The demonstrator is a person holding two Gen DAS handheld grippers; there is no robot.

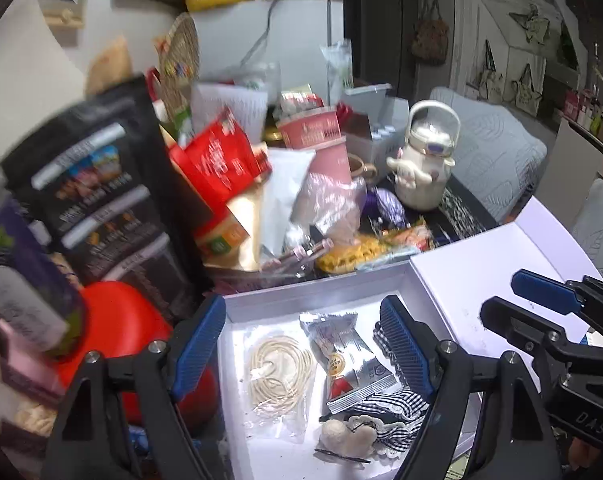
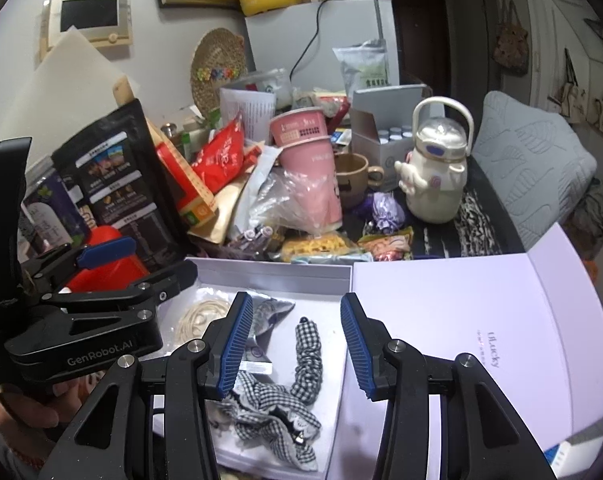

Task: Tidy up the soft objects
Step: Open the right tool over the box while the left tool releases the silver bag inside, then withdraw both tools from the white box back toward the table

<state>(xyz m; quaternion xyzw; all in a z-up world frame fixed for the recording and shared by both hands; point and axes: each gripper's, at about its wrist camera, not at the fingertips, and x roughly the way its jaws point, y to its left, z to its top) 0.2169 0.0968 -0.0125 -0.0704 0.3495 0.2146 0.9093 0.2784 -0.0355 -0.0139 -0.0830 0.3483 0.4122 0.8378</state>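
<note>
A white box (image 1: 325,298) lies open below me, its lid (image 2: 441,312) flat to the right. Inside lie a bagged coil of cream cord (image 1: 279,372), a silver snack packet (image 1: 351,364), a black-and-white gingham hair tie (image 2: 297,364) with lace trim, a small cream plush piece (image 1: 347,434) and a hairpin (image 1: 341,456). My left gripper (image 1: 303,342) is open and empty above the box's contents. My right gripper (image 2: 297,344) is open and empty, its jaws straddling the gingham tie from above. Each gripper shows in the other's view: the right one (image 1: 517,300), the left one (image 2: 141,260).
Behind the box the table is piled with clutter: a black snack pouch (image 2: 117,184), red packets (image 2: 217,156), stacked pink cups (image 2: 309,160), a brown mug (image 2: 353,176), a white cartoon kettle (image 2: 437,168), a purple pouch (image 2: 387,208), snack bags (image 2: 321,246). A red container (image 1: 121,328) sits at the left.
</note>
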